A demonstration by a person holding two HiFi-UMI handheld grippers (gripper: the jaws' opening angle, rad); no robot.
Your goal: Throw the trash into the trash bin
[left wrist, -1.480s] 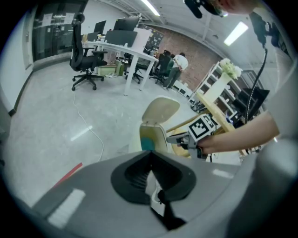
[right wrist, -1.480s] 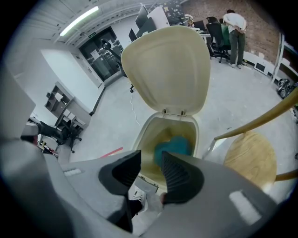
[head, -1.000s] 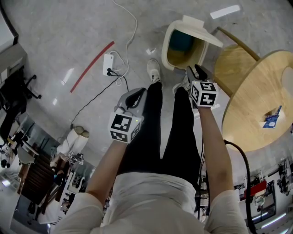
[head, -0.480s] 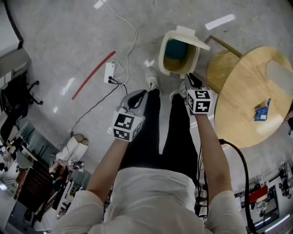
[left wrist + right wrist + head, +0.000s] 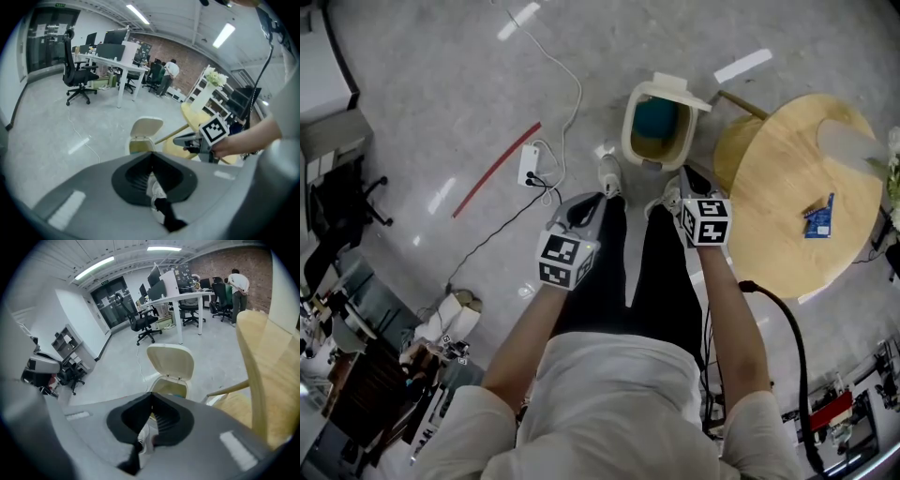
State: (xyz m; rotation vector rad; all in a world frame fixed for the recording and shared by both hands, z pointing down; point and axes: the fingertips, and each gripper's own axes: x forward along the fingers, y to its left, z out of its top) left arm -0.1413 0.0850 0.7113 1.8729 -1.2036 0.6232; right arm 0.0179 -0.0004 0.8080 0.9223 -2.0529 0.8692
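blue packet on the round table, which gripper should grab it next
Right. The right gripper, jaws just closed on nothing, hangs beside the round table holding the blue packet; the left gripper is beyond the person's legs.

Open-plan office with a workshop edge: white desks (image 5: 119, 61) loaded with monitors (image 5: 110, 49), black swivel chairs (image 5: 75, 75), strip lights (image 5: 137, 14) overhead, brick end wall (image 5: 187, 61), polished grey floor (image 5: 42, 136), power strip (image 5: 528, 165) lying on it, open shelving (image 5: 64, 348), people (image 5: 169, 70) at the far desks.
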